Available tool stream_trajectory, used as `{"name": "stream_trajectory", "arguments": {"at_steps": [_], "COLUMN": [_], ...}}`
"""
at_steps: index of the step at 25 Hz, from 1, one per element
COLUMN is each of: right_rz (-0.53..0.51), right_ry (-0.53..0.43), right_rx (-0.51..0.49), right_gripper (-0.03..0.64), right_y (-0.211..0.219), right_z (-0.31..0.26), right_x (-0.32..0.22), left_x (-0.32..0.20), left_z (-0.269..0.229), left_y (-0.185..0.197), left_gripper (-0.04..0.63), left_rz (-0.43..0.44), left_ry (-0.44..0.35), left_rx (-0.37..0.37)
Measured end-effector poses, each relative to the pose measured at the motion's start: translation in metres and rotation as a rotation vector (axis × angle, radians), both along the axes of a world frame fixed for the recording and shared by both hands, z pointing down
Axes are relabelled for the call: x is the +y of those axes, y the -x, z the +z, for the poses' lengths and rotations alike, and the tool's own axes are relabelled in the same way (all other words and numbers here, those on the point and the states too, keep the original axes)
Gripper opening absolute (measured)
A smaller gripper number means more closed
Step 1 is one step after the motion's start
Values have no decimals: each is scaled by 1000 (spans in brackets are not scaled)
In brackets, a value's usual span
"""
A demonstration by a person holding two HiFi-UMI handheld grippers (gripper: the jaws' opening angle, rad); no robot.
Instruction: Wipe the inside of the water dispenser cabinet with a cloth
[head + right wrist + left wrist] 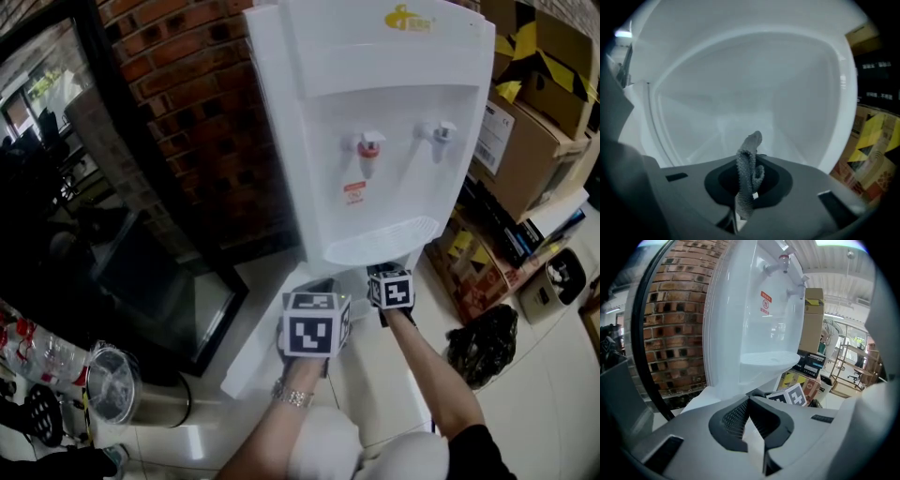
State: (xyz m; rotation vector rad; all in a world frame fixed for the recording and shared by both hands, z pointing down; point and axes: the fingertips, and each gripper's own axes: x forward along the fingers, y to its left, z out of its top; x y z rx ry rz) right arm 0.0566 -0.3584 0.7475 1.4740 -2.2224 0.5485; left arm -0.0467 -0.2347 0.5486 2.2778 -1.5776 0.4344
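Observation:
The white water dispenser stands against a brick wall, with red and white taps above its drip tray. Its low cabinet door is swung out to the left. My right gripper reaches under the drip tray into the cabinet, shut on a grey textured cloth. In the right gripper view the cloth sticks up from my right gripper in front of the white cabinet interior. My left gripper hangs beside the door, outside the cabinet. In its own view my left gripper is shut, pads meeting at the tips.
Cardboard boxes and stacked cartons stand right of the dispenser, with a black bag on the floor. A black-framed glass panel leans at the left, and a steel bin sits near it. The brick wall is behind.

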Motion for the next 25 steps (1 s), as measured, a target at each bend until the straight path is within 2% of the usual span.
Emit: {"name": "stream_trajectory", "arguments": {"at_steps": [2, 5, 12, 16, 18, 23, 25], "right_rz": [58, 61, -130, -179, -161, 26, 38], "right_ry": [4, 7, -47, -64, -52, 14, 38], "right_rx": [16, 15, -12, 1, 12, 25, 32], "right_gripper": [20, 20, 20, 20, 20, 20, 20], "right_y": [-24, -26, 54, 76, 64, -8, -16], "right_z": [2, 2, -21, -18, -13, 9, 18], "right_x": [-5, -4, 18, 23, 18, 0, 2], "left_x": [-1, -2, -3, -1, -1, -1, -1], "left_z": [1, 5, 4, 0, -2, -1, -2], "left_y": [-1, -6, -8, -7, -6, -4, -8], "left_gripper": [3, 3, 3, 3, 3, 3, 3], "left_rz": [2, 14, 15, 16, 14, 16, 23], "left_ry": [1, 10, 5, -3, -6, -2, -5], "left_rx": [-1, -12, 2, 8, 10, 6, 15]}}
